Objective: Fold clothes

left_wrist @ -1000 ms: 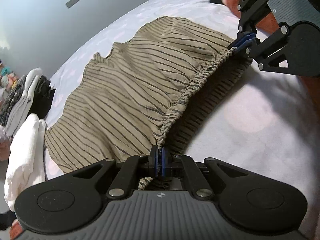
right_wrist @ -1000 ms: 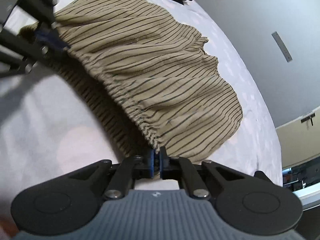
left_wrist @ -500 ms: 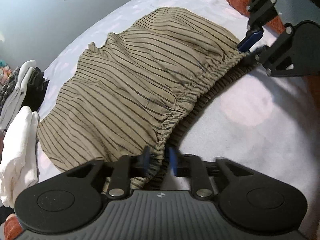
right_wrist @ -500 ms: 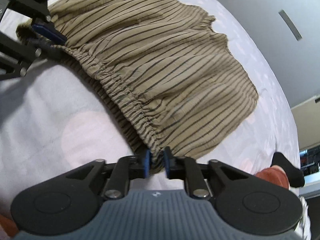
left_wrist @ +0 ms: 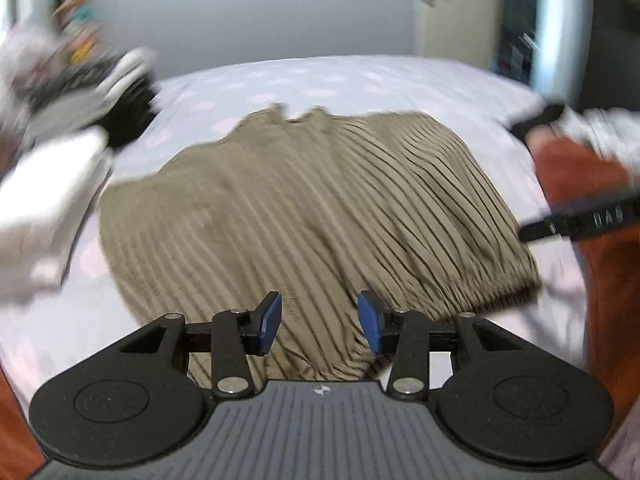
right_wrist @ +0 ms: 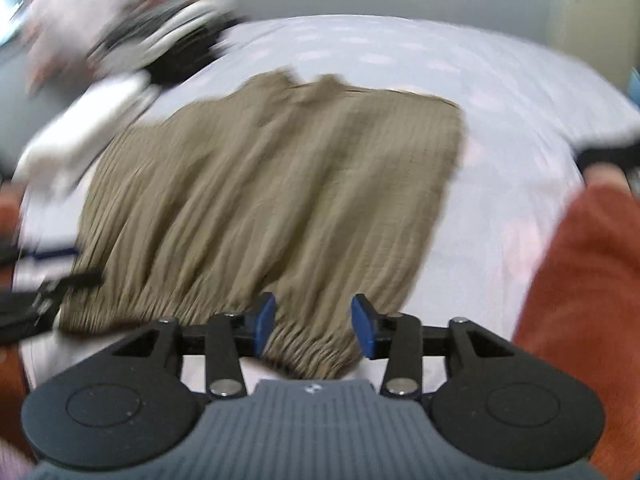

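My left tool (left_wrist: 319, 322) and right tool (right_wrist: 313, 323) both gape empty over the soft, light tan black-striped garment (left_wrist: 304, 216) on the bed (left_wrist: 360, 80); I judge its gathered elastic waistband (right_wrist: 312, 346) the firmest hold.

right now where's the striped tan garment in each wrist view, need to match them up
Left wrist: the striped tan garment fills the middle, its gathered waistband nearest the open left gripper.
Right wrist: the garment lies centre-left, waistband by the open right gripper.
Shared landmark: the white folded pile at the garment's upper left.
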Motion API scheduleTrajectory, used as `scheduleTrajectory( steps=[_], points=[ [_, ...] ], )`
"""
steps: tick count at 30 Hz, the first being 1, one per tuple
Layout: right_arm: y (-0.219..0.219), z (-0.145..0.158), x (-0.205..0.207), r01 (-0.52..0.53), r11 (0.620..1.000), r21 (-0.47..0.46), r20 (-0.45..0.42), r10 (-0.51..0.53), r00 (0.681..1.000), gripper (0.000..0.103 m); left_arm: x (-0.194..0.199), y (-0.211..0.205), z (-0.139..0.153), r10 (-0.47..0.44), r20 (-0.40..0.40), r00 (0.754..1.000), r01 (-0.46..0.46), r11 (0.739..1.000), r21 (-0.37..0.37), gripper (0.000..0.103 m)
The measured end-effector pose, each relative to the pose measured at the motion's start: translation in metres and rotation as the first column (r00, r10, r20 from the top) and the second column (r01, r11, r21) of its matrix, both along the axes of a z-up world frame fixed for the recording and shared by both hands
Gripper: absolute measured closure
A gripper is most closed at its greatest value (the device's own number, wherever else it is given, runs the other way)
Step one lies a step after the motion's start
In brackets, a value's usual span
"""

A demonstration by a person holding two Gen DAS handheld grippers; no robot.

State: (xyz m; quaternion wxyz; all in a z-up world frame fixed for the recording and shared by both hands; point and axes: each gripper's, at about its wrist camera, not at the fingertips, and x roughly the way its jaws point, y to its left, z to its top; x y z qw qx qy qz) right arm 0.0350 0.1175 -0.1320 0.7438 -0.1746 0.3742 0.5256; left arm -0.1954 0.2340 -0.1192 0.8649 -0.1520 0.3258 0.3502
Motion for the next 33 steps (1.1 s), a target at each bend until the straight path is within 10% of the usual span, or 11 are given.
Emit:
scheduleTrajectory(
  steps=[7, 13, 22, 26, 33],
  points=[
    [-0.004, -0.032, 0.041, 0.253, 0.966, -0.048, -0.238, -0.257, 0.937, 0.052, -0.020, 0.026, -0.011, 0.181, 0.009, 0.984, -0.179, 0.979, -0.099, 0.054],
    [-0.005, -0.038, 0.040, 0.264, 0.963, -0.050, -0.288, -0.267, 0.920, 0.052, -0.044, 0.046, -0.021, 0.302, 0.018, 0.953, -0.288, 0.925, -0.249, 0.054],
    [-0.003, -0.049, 0.047, 0.212, 0.973, -0.088, -0.365, -0.230, 0.902, 0.057, -0.054, 0.049, -0.028, 0.357, -0.017, 0.934, -0.348, 0.898, -0.271, 0.054],
    [0.001, -0.052, 0.043, 0.185, 0.976, -0.115, -0.356, -0.214, 0.909, 0.085, -0.057, 0.049, -0.028, 0.384, -0.016, 0.923, -0.372, 0.883, -0.286, 0.054],
    [-0.001, -0.040, 0.041, 0.189, 0.981, -0.048, -0.352, -0.193, 0.916, 0.094, -0.058, 0.053, -0.032, 0.411, -0.062, 0.910, -0.409, 0.861, -0.302, 0.054]
  ],
)
